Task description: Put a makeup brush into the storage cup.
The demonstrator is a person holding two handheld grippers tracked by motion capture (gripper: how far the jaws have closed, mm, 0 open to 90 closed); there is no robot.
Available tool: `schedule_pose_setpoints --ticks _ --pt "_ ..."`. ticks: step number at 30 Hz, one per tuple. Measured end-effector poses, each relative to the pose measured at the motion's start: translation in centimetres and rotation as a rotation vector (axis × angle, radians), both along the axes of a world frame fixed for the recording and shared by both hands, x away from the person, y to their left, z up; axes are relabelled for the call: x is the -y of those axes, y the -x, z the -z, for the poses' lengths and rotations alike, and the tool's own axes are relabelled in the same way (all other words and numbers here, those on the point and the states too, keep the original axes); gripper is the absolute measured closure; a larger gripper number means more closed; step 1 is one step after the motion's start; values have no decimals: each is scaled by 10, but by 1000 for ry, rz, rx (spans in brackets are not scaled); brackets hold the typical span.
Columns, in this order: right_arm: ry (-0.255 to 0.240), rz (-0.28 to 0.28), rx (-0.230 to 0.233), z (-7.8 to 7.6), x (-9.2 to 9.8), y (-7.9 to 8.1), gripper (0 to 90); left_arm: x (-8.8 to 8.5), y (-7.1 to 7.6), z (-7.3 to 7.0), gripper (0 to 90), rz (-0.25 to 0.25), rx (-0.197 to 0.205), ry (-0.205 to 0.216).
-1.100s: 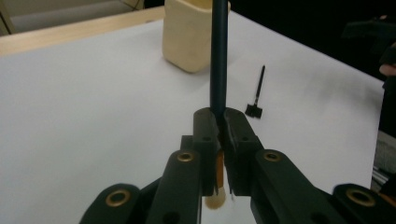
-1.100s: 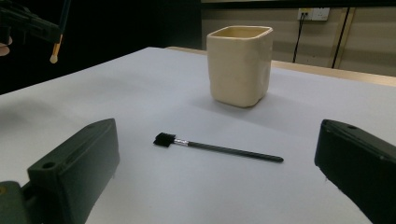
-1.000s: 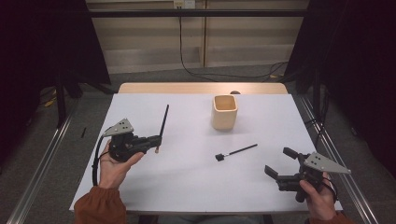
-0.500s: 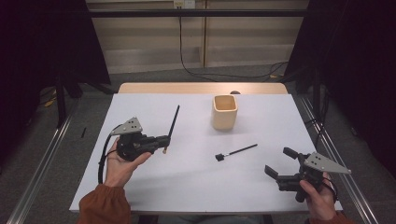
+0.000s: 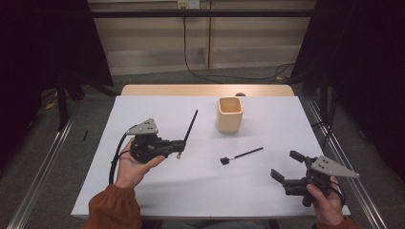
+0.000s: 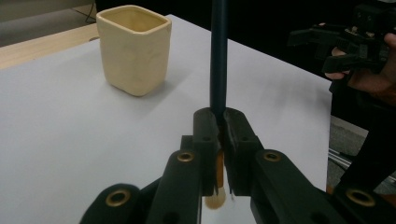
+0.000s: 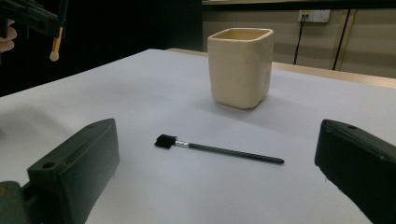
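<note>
top of the long dark-handled brush [image 6: 218, 56] runs off the frame, and its pale tip [image 6: 215, 200] sits half hidden behind the black jaws

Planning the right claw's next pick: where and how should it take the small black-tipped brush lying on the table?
Grip the small brush mid-handle, coming down from above with the open right claw set across it. The handle is thin, lies flat, and has bare table on both sides.

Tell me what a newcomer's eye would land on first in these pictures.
The left gripper, over the table's left side, is clamped on a long dark brush that is lifted off the white table. A cream square cup stands toward the far edge, a small black-tipped brush lies in front of it, and the right gripper is open near it.
</note>
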State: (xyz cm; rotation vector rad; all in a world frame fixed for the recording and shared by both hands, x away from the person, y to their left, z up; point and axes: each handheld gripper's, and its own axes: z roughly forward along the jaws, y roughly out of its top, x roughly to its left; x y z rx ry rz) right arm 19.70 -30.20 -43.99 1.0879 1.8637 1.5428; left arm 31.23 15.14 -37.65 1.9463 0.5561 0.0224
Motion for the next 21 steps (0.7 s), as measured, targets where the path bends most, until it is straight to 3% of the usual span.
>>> schedule_pose_setpoints --ticks 11,21 --pt "2 -3 0 0 0 0 0 18 -2 -4 846 34 -30 -39" --pt "1 -3 0 0 0 0 0 33 -4 -6 846 77 -31 -77"
